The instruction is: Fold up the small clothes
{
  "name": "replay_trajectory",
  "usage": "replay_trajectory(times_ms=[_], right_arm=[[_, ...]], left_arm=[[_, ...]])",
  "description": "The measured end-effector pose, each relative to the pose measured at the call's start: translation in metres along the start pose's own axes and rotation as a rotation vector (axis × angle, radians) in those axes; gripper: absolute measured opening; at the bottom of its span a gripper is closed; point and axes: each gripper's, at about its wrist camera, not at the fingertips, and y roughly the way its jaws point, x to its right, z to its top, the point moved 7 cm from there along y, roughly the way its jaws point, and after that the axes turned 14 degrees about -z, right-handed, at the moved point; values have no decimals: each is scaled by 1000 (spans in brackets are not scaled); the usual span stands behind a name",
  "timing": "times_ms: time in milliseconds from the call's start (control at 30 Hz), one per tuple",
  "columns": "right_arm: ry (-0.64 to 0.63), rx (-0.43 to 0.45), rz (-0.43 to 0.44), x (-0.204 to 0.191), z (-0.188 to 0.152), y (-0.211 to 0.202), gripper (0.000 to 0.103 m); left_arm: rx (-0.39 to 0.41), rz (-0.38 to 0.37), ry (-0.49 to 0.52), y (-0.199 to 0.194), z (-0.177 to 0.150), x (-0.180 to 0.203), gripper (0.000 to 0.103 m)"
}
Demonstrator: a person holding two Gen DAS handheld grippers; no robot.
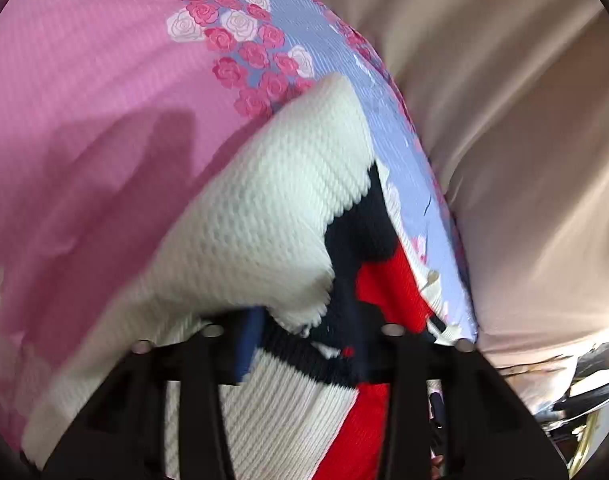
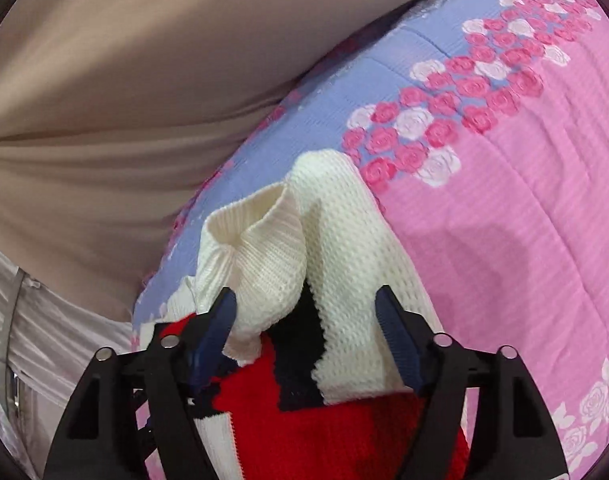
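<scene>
White, red and navy knit sweater (image 2: 336, 240) lies at the bed (image 2: 504, 208) edge. Right tongs (image 2: 306, 336) stand open over a fold; left tongs (image 1: 304, 344) appear clamped on knit. Align edges before releasing.

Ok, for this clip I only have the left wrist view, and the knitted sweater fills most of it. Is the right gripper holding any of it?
Observer: No. The right gripper is open. Its fingers stand apart, with a white fold of the sweater between them.
Operator: Is a sleeve end visible anywhere?
Observer: Yes, a ribbed white cuff gapes open just above the finger on the picture's left.
Operator: Anything beside the bed on that side?
Observer: Pale grey fabric with a seam shows at the lower left, past the bedspread.
</scene>
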Motion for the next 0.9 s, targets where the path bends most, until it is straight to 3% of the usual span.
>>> replay_trajectory(times_ms=[33, 100, 233, 333, 467, 533, 567, 600, 667, 767, 833, 900], right_arm=[[6, -27, 3, -1, 2, 7, 73], [34, -68, 2, -1, 8, 11, 73], [56, -16, 77, -1, 11, -14, 73], [38, -24, 100, -5, 4, -16, 73], [-65, -68, -41, -6, -6, 20, 73], [-116, -50, -64, -11, -4, 32, 63], [-139, -60, -68, -15, -2, 34, 16], [-138, -83, -45, -20, 1, 34, 6], [-128, -10, 39, -36, 20, 4, 6], [-161, 101, 60, -43, 38, -39, 5], [-175, 86, 9, -27, 33, -29, 5], [-198, 16, -116, -3, 21, 0, 8]], left_arm=[[-6, 5, 20, 0, 4, 3, 17], [-16, 13, 51, 0, 7, 9, 14], [6, 19, 94, -15, 15, 18, 12], [3, 34, 89, -19, 19, 10, 13], [-7, 57, 53, -14, 17, -4, 14], [-11, 63, 26, -9, 16, -10, 14], [-11, 68, 25, -10, 16, -10, 13], [10, 65, 34, -15, 19, -5, 11], [41, 36, 71, -31, 25, 12, 10], [61, 28, 138, -54, 31, 34, 10], [33, 95, 165, -51, 30, 24, 11], [-4, 173, 160, -40, 24, 0, 13]])
